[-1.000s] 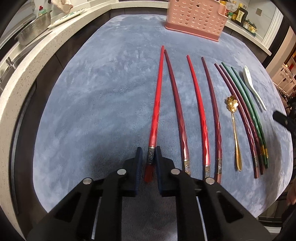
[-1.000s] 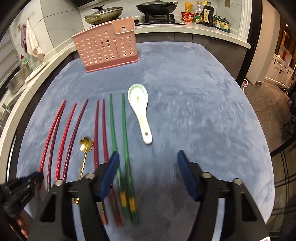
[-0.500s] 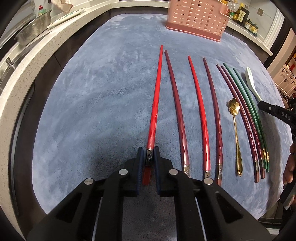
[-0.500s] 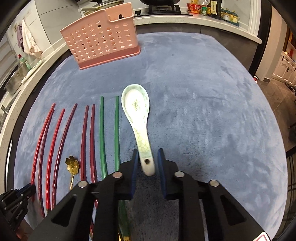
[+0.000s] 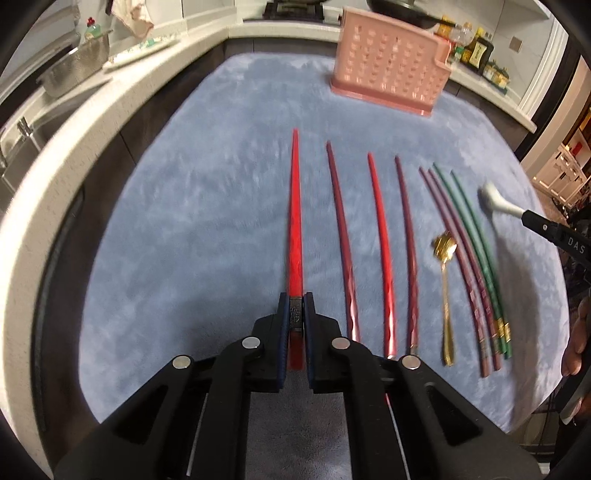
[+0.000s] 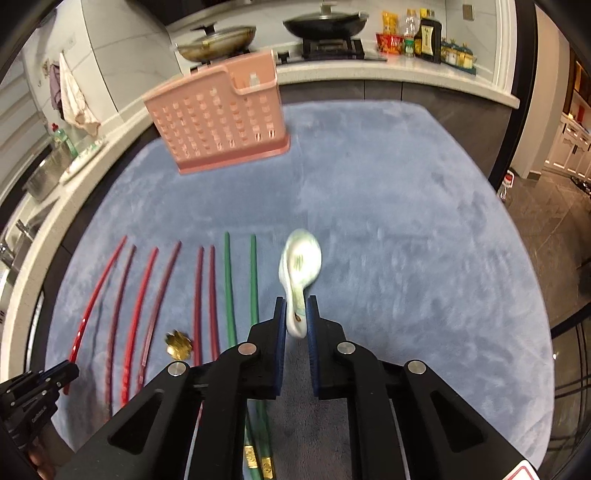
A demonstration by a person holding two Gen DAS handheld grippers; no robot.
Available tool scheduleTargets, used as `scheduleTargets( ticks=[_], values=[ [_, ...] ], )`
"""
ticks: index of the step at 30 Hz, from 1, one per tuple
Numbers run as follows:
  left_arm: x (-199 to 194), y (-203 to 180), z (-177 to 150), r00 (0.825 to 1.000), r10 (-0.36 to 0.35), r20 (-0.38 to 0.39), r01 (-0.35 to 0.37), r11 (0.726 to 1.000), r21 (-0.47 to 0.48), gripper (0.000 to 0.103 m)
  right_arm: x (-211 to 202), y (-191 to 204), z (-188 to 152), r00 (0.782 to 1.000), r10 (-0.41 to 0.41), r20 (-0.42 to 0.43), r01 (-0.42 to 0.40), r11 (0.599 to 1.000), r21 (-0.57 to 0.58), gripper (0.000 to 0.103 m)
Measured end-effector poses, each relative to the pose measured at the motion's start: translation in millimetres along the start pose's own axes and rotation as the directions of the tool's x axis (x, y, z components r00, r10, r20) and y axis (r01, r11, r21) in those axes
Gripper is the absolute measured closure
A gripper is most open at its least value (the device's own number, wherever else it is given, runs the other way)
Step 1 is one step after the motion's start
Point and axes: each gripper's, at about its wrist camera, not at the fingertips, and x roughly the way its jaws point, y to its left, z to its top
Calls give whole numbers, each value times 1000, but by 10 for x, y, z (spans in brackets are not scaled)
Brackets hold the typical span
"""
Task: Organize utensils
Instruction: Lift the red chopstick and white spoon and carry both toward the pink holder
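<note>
My left gripper (image 5: 295, 301) is shut on the bright red chopstick (image 5: 295, 221), held by its thick end and lifted off the mat. My right gripper (image 6: 295, 308) is shut on the handle of the white ceramic spoon (image 6: 301, 262), raised above the mat; the spoon also shows in the left wrist view (image 5: 496, 201). Several red, maroon and green chopsticks (image 5: 382, 243) and a gold spoon (image 5: 446, 280) lie in a row on the blue mat (image 5: 203, 221). The pink utensil basket (image 6: 218, 118) stands at the mat's far edge.
A white counter (image 5: 110, 107) curves round the mat's left and far sides, with a metal bowl (image 5: 75, 68) on it. A stove with pans (image 6: 321, 22) and bottles (image 6: 424, 35) stand behind the basket.
Both grippers have risen with their loads: the red chopstick's tip has lifted off the mat and the ceramic spoon has come up and tilted. The basket looks closer in the right wrist view.
</note>
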Motion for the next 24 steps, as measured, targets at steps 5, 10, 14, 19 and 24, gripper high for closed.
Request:
scheduleTargets(
  ticks=[5,10,14,19,24],
  values=[
    [-217,49,206,998,5,62,-5,1000,-10,96,-196,13,141,999,8,42,-7,1000,-10,95],
    [-432,110,468,991,13,131,-9,1000,-24,96,-350,32,248,997,36,67,-36,999,-3,97],
    [-610,109,724,982,20,187,-16,1000,-20,96,-443,58,348,995,51,90,-50,999,-7,97],
    [-838,90,1078,964,25,263,-22,1000,-15,96,-527,77,557,990,86,116,-86,996,-3,97],
    [-1065,75,1527,943,11,333,-9,1000,-6,96,-554,62,859,981,125,146,-128,992,7,97]
  ],
)
